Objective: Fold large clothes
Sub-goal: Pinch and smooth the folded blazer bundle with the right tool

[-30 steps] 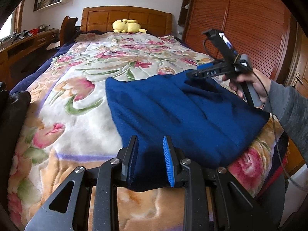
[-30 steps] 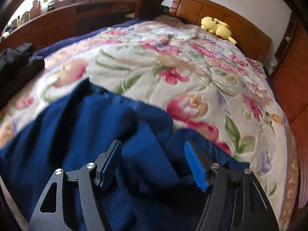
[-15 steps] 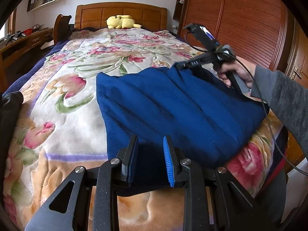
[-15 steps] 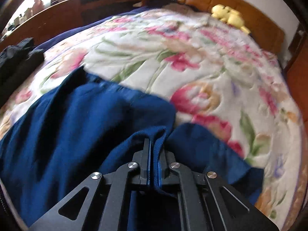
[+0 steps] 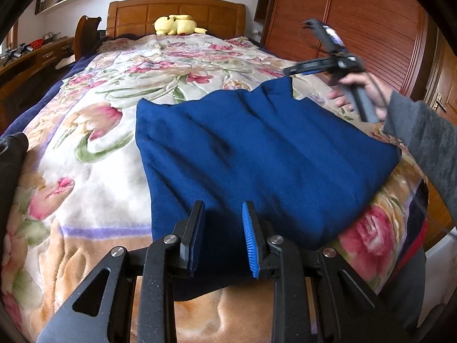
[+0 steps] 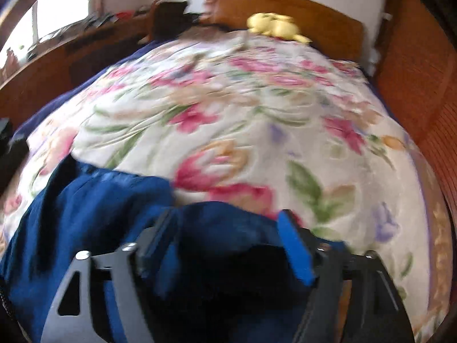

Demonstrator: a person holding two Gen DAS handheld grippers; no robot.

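The dark blue knit garment [image 5: 257, 154] lies folded flat on the floral plush blanket [image 5: 94, 154], at the foot end of the bed. Its long axis runs across the bed, from the near left corner toward the wardrobe side; one far corner points toward the headboard.

My left gripper [image 5: 222, 237] sits at the garment's near edge, jaws part-way apart with cloth between the pads; I cannot tell whether they press it. My right gripper [image 6: 228, 245], held in my right hand [image 5: 362, 91], hangs above the garment's far corner. Its jaws are opening, with nothing clamped.

Beyond the garment, a yellow plush toy [image 5: 178, 25] rests against the wooden headboard [image 5: 174, 11]. A slatted wooden wardrobe [image 5: 357, 23] stands right of the garment.
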